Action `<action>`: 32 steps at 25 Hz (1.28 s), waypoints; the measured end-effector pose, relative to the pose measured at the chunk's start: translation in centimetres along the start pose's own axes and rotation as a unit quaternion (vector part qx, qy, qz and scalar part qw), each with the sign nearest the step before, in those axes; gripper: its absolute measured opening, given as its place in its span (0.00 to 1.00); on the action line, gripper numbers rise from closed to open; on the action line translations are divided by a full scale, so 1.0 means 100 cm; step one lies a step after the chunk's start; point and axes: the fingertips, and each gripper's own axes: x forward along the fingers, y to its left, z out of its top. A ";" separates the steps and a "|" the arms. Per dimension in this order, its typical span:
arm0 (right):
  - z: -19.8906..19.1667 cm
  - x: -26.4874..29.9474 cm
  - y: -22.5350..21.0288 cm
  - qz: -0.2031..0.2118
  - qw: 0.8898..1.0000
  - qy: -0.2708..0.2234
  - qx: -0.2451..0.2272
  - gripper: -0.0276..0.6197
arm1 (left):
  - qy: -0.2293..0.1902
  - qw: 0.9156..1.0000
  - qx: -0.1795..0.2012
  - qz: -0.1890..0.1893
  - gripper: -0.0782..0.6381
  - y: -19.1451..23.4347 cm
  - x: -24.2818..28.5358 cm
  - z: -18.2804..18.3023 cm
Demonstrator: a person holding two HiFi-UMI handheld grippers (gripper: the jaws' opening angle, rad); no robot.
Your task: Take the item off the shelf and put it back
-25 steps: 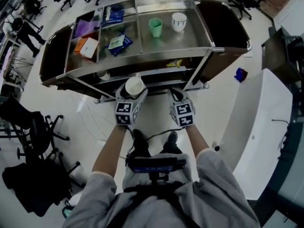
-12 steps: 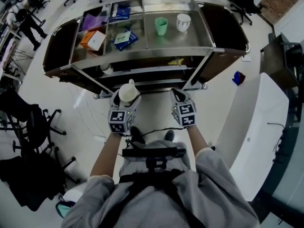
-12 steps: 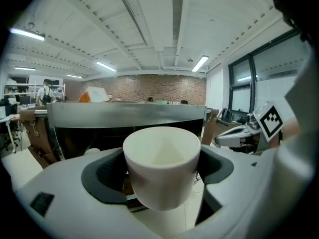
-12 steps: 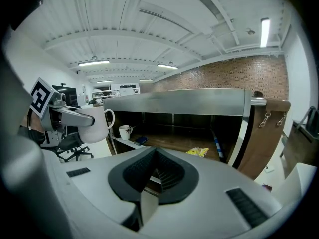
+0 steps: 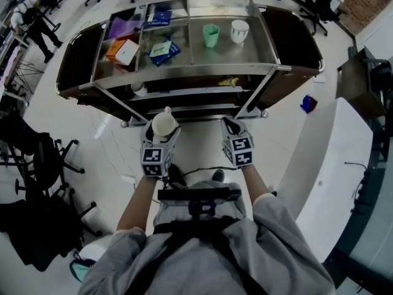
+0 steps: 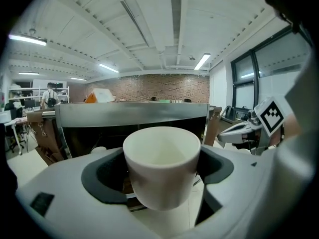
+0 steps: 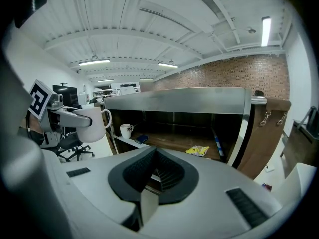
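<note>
My left gripper [image 5: 161, 128] is shut on a white mug [image 5: 163, 123], upright between the jaws, in front of the metal cart's lower shelf [image 5: 184, 94]. In the left gripper view the mug [image 6: 161, 165] fills the gap between both jaws. The right gripper view shows the same mug [image 7: 92, 124] with its handle, held out to the left. My right gripper [image 5: 231, 126] is shut and empty, level with the left one; its pads [image 7: 149, 183] meet. Another white mug [image 7: 126, 130] stands on the lower shelf at the left.
The cart top [image 5: 245, 45] carries a green cup [image 5: 210, 35], a white cup [image 5: 239, 31], blue packets [image 5: 163, 49] and boxes [image 5: 123, 51]. A yellow wrapper [image 7: 198, 151] lies on the lower shelf. Office chairs [image 5: 46, 165] stand at the left, a white table [image 5: 331, 158] at the right.
Both grippers, with the mug in the left one, have drawn slightly back from the cart; the head view has shifted a little so the cart sits higher.
</note>
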 end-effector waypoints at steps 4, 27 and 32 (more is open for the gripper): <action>0.000 0.001 -0.002 0.001 1.000 0.001 0.000 0.06 | 0.003 1.000 -0.003 0.001 0.71 0.001 0.003 -0.001; -0.004 0.056 0.021 0.054 0.998 0.008 -0.007 0.06 | 0.011 0.999 0.026 -0.033 0.71 -0.008 0.130 -0.017; -0.020 0.085 0.024 0.072 0.997 0.009 -0.021 0.06 | -0.002 0.999 0.033 -0.036 0.71 -0.004 0.174 -0.026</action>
